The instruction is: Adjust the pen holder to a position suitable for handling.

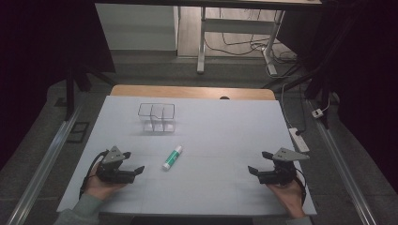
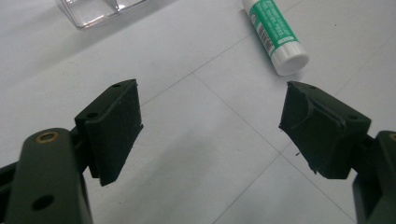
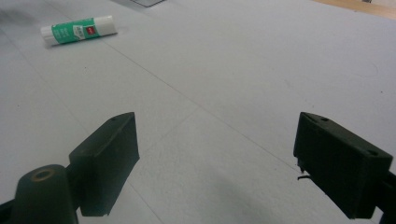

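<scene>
A green and white glue stick (image 1: 172, 157) lies on the white table sheet (image 1: 216, 131), a little left of the middle. In the left gripper view the glue stick (image 2: 275, 32) is ahead and to the right of the jaws; in the right gripper view the glue stick (image 3: 77, 29) lies far off at the upper left. My left gripper (image 1: 133, 161) rests near the front left, open, with nothing between its jaws (image 2: 210, 126). My right gripper (image 1: 259, 161) rests at the front right, also open and empty (image 3: 217, 158). A clear plastic compartment box (image 1: 157, 117) stands behind the glue stick.
The clear box (image 2: 98, 9) has a corner at the top of the left gripper view. A wooden table edge (image 1: 192, 91) runs behind the sheet. A power strip (image 1: 299, 139) and cables lie on the floor to the right, and desk legs (image 1: 202, 42) stand farther back.
</scene>
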Motion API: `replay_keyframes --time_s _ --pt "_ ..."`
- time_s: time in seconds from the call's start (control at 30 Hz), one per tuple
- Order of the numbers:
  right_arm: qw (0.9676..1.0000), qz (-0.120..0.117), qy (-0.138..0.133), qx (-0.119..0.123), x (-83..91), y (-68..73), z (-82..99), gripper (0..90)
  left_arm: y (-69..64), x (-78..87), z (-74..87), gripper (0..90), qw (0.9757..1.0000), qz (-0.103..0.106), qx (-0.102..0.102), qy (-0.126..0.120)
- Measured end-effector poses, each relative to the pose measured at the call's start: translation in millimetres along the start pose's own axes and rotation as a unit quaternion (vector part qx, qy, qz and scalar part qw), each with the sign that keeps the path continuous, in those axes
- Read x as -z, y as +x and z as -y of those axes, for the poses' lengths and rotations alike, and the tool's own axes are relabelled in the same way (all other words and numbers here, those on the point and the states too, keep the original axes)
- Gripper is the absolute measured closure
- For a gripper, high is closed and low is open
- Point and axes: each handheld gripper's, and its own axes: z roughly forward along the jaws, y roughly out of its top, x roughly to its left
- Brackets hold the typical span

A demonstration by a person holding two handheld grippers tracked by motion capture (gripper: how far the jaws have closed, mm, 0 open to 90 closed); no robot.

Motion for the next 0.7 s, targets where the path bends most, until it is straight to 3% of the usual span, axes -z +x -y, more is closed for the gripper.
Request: replay_keyframes --time_s 0.53,0.7 --pt "0.9999 -0.005 0.013 -0.003 -7.9 0.4 1.7 15.0 6.0 -2.2 -3.0 19.8 0.9999 0.007 0.012 -0.004" --pt "0.9999 -0.01 0.005 -0.013 -6.5 -0.9 1.6 15.3 7.8 -1.2 -3.8 19.9 0.9998 0.007 0.016 -0.006"
